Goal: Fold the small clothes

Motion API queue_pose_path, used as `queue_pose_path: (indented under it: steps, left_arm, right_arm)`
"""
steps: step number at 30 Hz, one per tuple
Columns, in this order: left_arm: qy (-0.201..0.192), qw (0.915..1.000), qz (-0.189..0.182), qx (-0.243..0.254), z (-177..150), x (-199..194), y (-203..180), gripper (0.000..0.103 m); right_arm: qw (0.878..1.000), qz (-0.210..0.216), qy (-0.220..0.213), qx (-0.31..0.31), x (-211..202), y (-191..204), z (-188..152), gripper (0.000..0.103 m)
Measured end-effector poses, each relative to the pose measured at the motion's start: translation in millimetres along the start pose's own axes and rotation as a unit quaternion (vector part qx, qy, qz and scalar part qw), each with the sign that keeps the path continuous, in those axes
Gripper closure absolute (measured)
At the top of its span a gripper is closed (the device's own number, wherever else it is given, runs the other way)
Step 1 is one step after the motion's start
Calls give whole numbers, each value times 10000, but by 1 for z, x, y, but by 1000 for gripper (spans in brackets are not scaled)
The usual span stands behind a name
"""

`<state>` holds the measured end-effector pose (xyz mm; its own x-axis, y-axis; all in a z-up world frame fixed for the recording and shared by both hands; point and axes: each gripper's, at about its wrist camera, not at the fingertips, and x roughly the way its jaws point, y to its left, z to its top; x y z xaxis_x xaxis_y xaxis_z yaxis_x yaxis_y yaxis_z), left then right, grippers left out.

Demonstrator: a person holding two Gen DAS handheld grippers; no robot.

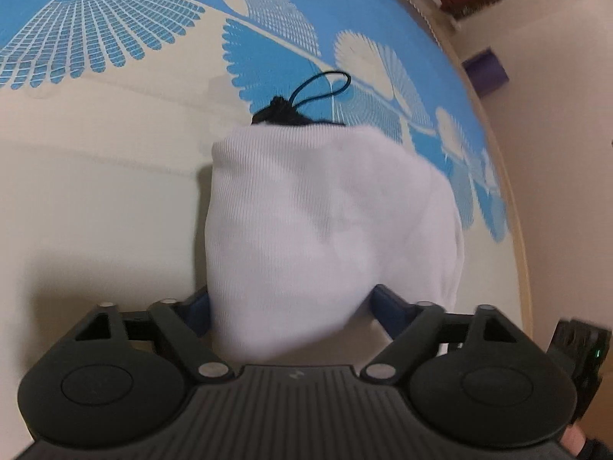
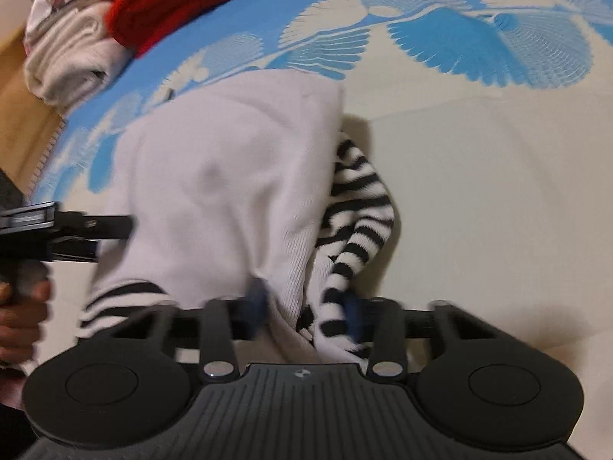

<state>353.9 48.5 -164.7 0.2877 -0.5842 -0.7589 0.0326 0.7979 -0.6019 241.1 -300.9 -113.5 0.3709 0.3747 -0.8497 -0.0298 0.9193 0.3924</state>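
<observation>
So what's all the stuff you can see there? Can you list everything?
white garment: one, white ribbed, on the bed between both grippers
striped garment: one, black and white, poking out beside the white one
black cord: one loop, black, behind the white garment
bedsheet: one, cream with blue fan pattern, under everything
red knit: one, red, at the bed's far edge
pale folded cloth: one, off-white, beside the red knit
purple box: one, on the floor
left gripper: black, blue pads, around white fabric
right gripper: black, closing on both garments
hand: one, holding the left gripper's handle
</observation>
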Motion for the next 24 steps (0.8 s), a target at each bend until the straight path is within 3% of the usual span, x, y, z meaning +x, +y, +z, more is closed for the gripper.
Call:
queue_pose_path:
  steps: [4, 6, 11, 13, 15, 17, 19, 21, 23, 24]
  left_arm:
    - [-66, 9994, -88, 321, 16, -6, -12, 58]
    - [-252, 9974, -100, 669, 29, -15, -21, 60]
    - [-1143, 9853, 182, 1257, 67, -38, -44, 58]
    - [-1437, 9772, 431, 1501, 80, -43, -52, 40]
    - [-1805, 9663, 943, 1572, 85, -52, -53, 26]
    - [-2028, 9592, 1252, 1521, 83, -65, -49, 27]
    - [-1862, 9654, 956, 1555, 77, -77, -46, 29]
    - [-1375, 9708, 680, 1845, 67, -77, -49, 34]
    - [-756, 9699, 719, 2200, 51, -57, -48, 41]
    - [-374, 9661, 886, 2395, 41, -40, -45, 42]
  right_arm:
    - [9999, 83, -138, 35, 1, 3, 5, 79]
    - [9991, 174, -305, 237, 0, -1, 11, 80]
    - [9930, 446, -990, 457, -3, -1, 43, 81]
    - [9880, 581, -1281, 641, -1, 1, 59, 81]
    - [9878, 456, -1339, 651, 7, 7, 72, 75]
    - [9893, -3, -1309, 641, 16, 12, 82, 59]
    - [9867, -298, -1442, 692, 12, 11, 85, 59]
    - [9842, -347, -1586, 701, -1, 10, 87, 58]
    - [9838, -200, -1733, 409, -14, 16, 84, 48]
    - [9873, -104, -1579, 167, -11, 21, 81, 46]
